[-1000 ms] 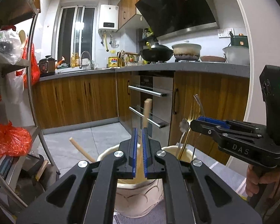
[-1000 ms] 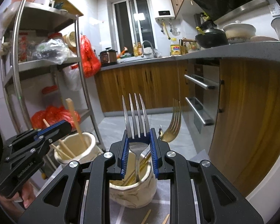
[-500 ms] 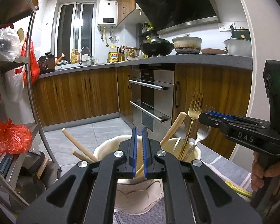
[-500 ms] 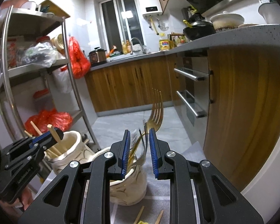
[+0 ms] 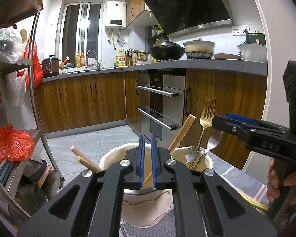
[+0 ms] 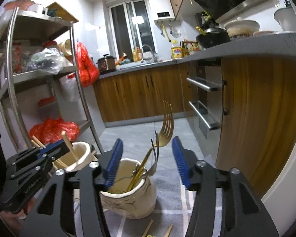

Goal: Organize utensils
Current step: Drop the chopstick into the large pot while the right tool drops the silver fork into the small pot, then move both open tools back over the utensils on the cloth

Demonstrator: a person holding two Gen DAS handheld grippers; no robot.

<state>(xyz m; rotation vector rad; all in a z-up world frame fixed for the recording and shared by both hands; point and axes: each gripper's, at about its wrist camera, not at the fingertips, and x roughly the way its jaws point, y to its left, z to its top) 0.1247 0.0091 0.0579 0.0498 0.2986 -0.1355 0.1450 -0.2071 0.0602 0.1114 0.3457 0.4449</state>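
Note:
Two cream ceramic holders stand on a grey mat. The left holder point(image 5: 116, 158) holds wooden chopsticks point(image 5: 181, 134); it also shows in the right wrist view point(image 6: 82, 152). The right holder point(image 6: 132, 197) holds a gold fork point(image 6: 167, 126) and a silver fork point(image 6: 155, 158); both forks also show in the left wrist view point(image 5: 206, 114). My left gripper point(image 5: 147, 162) hovers over the left holder, jaws a narrow gap apart with nothing between them. My right gripper point(image 6: 146, 158) is open wide above the right holder, empty.
Loose chopsticks point(image 6: 148, 230) lie on the grey mat point(image 6: 167, 185) in front of the right holder. A metal shelf rack point(image 6: 7, 90) stands left. Wooden cabinets and an oven point(image 5: 159, 106) stand behind, close on the right.
My right gripper let go of the silver fork, which dropped into the right holder, and its jaws opened wide. My left gripper released the wooden chopstick into the left holder and parted slightly.

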